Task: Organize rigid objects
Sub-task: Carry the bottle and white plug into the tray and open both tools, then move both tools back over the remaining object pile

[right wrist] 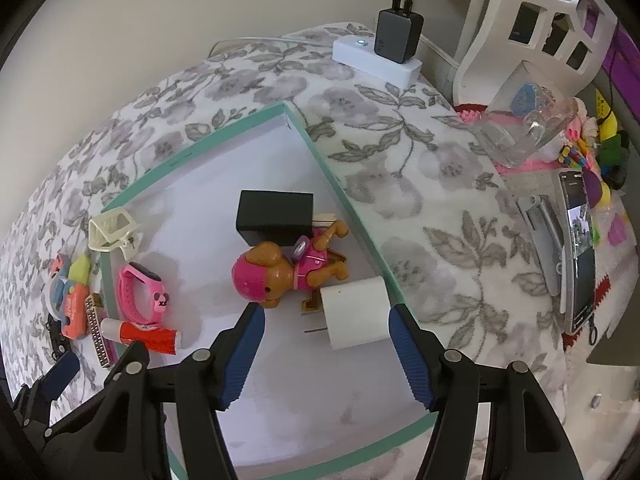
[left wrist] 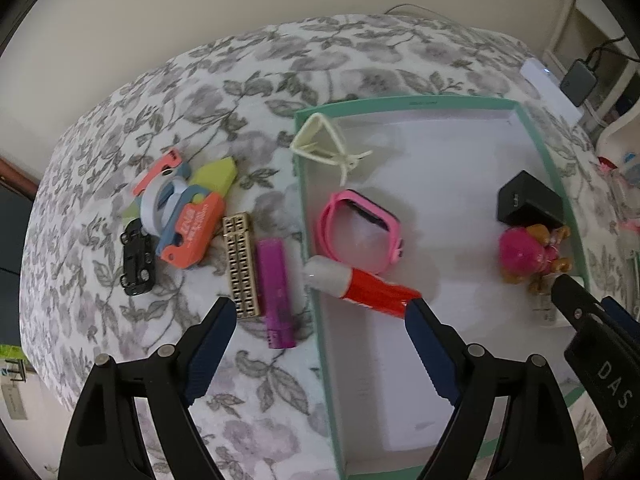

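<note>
A teal-rimmed white tray lies on the floral cloth. In it are a pink watch, a cream clip, a black box, a pink toy dog and a white charger plug. A red and white tube lies across the tray's left rim. My left gripper is open and empty, just in front of the tube. My right gripper is open and empty, its jaws either side of the charger plug.
Left of the tray lie a purple bar, a gold patterned bar, an orange and blue toy, a yellow-green piece and a black toy car. A power strip, a glass and a phone are at the right.
</note>
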A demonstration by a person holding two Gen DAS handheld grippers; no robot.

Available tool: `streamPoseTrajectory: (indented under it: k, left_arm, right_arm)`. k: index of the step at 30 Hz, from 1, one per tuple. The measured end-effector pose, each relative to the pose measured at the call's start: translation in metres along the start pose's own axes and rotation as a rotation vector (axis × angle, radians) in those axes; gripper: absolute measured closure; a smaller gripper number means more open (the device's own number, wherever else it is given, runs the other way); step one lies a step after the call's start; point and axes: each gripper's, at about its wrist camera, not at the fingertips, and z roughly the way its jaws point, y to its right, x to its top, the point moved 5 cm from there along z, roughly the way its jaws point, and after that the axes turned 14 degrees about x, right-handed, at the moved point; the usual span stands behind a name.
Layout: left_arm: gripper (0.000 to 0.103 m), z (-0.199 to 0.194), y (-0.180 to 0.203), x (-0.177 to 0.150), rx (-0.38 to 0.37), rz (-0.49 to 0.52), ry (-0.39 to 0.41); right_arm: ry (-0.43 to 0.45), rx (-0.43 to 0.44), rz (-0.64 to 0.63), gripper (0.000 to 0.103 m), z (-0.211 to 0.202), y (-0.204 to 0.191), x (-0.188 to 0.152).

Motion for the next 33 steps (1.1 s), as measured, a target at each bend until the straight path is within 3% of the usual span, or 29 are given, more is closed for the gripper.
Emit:
streamPoseTrajectory:
  k: [6,11,12,13,14,18,33]
  left_arm:
    - [0.016,0.009,-0.017,-0.002,0.035,-0.057,-0.038]
    - [0.016,0.017,-0.045,-0.001,0.064,-0.183,-0.07]
    - [0.014,0.018,-0.049,-0.001,0.066,-0.202,-0.074]
    - [0.007,0.019,-0.054,-0.002,0.068,-0.218,-0.079]
    - [0.003,0.02,-0.058,-0.002,0.071,-0.231,-0.083]
    - [0.001,0.021,-0.066,-0.004,0.084,-0.258,-0.084]
    - [0.001,0.016,-0.076,0.003,0.072,-0.289,-0.043]
  right_arm:
    - [0.001,0.013,-0.012,0.025,0.001,-0.004,0.0]
    - [0.005,0.024,-0.026,0.022,0.003,-0.008,-0.001]
    - [0.006,0.024,-0.031,0.016,0.003,-0.008,-0.001]
    - [0.009,0.024,-0.036,0.01,0.004,-0.009,-0.001]
    - [0.013,0.025,-0.041,0.009,0.004,-0.01,-0.001]
    - [0.026,0.037,-0.047,0.001,0.002,-0.012,0.0]
    - [0.053,0.055,-0.065,0.0,0.002,-0.021,0.001]
